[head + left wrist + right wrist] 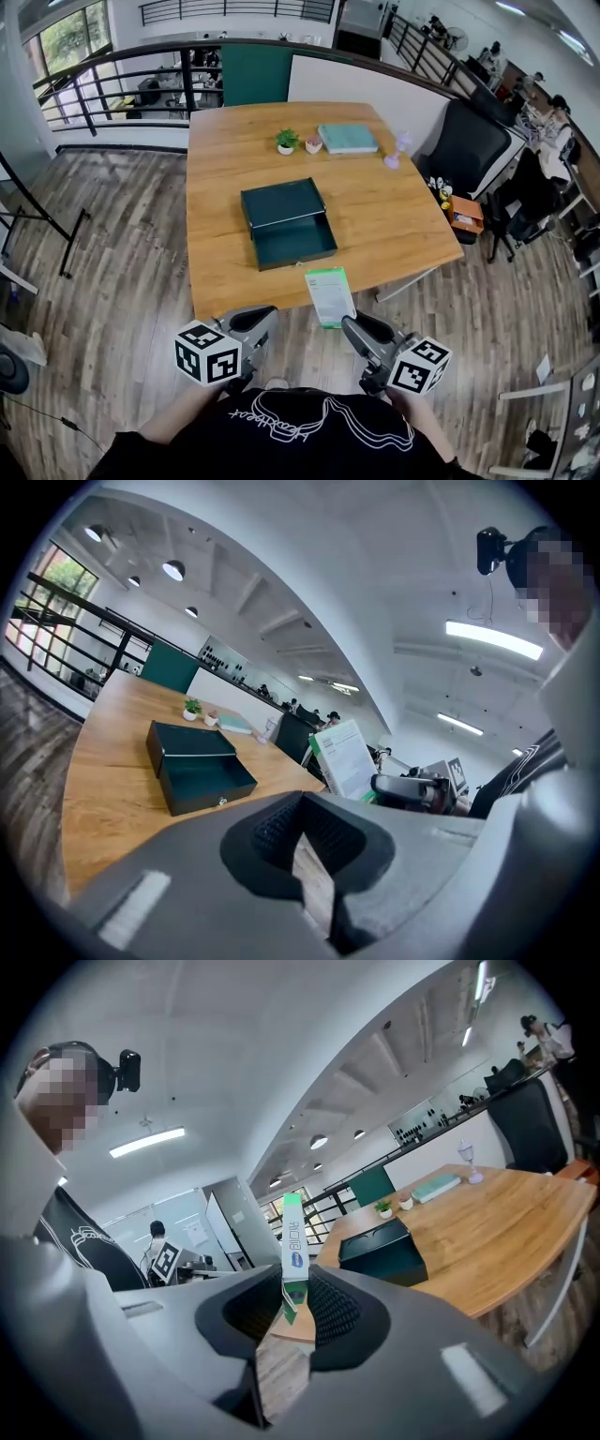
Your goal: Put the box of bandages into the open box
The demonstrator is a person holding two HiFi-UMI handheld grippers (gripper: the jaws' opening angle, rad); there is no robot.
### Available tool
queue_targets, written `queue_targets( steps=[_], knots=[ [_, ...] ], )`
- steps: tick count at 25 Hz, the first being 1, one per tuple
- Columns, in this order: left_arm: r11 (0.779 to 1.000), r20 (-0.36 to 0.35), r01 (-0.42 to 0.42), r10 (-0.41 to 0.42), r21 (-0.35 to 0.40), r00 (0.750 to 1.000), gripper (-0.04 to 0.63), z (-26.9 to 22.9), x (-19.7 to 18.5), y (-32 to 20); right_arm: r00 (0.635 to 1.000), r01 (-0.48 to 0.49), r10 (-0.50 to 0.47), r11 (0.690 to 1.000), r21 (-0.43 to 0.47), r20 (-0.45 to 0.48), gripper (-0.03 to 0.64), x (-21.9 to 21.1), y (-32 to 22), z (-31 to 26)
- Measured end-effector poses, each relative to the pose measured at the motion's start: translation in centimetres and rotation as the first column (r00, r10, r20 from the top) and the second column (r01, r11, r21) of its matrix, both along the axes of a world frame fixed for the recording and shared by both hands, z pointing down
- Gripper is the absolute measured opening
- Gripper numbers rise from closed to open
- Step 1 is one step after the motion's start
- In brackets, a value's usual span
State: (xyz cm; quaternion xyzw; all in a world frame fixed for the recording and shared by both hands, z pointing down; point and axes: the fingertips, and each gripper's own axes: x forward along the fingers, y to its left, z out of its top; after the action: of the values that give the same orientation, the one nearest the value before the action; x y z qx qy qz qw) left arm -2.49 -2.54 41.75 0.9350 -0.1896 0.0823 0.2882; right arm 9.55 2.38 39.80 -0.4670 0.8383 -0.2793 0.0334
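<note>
Closest to the head camera, a person's black shirt with a white line print (281,431) is filling the bottom of the view, and both hand-held grippers are reaching out from it toward the near edge of the light wooden table (403,202). The right gripper (293,1283) is clamping its ribbed pads on the white and green box of bandages (330,295). In the right gripper view the carton is standing edge-on between the jaws. It is hanging over the table's near edge, on the near side of the dark green open box (291,230) and apart from it. That open box is sitting near the middle of the table with its lid lying flat behind the tray.

The left gripper (302,803) is holding nothing. Its jaws are meeting at the tips, and it is hovering just off the table edge, left of the carton. At the far end of the table a small potted plant (287,141), a small pink cup (313,144) and a pale teal book (347,138) are lying in a row.
</note>
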Motion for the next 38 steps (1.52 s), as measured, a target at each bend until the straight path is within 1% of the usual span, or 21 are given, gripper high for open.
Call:
queue_targets(
  steps=[8,14,18,23,28,33,38],
  knots=[
    [1.000,0.014,0.017,-0.017,0.002,1.000,0.000,0.6,-0.9,-2.3,0.999,0.018,-0.018,1.000,0.013,-0.035,0.109,-0.9,-2.6,0.2],
    [0.999,0.026,0.041,-0.041,0.006,0.999,0.000,0.9,-0.7,-3.8,0.994,0.052,-0.050,0.998,0.025,-0.099,0.107,-0.7,-4.8,0.3],
    [0.998,0.045,0.059,-0.059,0.004,0.997,0.000,1.3,-0.5,-5.3,0.991,0.074,-0.072,0.997,0.015,-0.109,0.107,-0.2,-7.3,0.8],
    [0.994,0.068,0.107,-0.106,-0.014,0.992,0.000,2.1,-0.8,-8.0,0.985,0.109,-0.109,0.994,-0.007,-0.130,0.109,0.3,-11.2,1.5],
    [0.988,0.075,0.151,-0.149,-0.024,0.986,0.000,2.4,-0.8,-11.1,0.965,0.161,-0.165,0.986,-0.034,-0.203,0.108,0.5,-15.2,2.5],
    [0.977,0.074,0.207,-0.203,-0.042,0.976,0.000,3.0,-1.3,-13.8,0.944,0.221,-0.231,0.973,-0.068,-0.236,0.108,0.0,-18.9,3.9],
    [0.970,0.082,0.236,-0.230,-0.063,0.970,0.000,3.8,-1.4,-15.7,0.900,0.264,-0.283,0.959,-0.103,-0.330,0.109,-0.1,-21.6,5.9]
  ],
)
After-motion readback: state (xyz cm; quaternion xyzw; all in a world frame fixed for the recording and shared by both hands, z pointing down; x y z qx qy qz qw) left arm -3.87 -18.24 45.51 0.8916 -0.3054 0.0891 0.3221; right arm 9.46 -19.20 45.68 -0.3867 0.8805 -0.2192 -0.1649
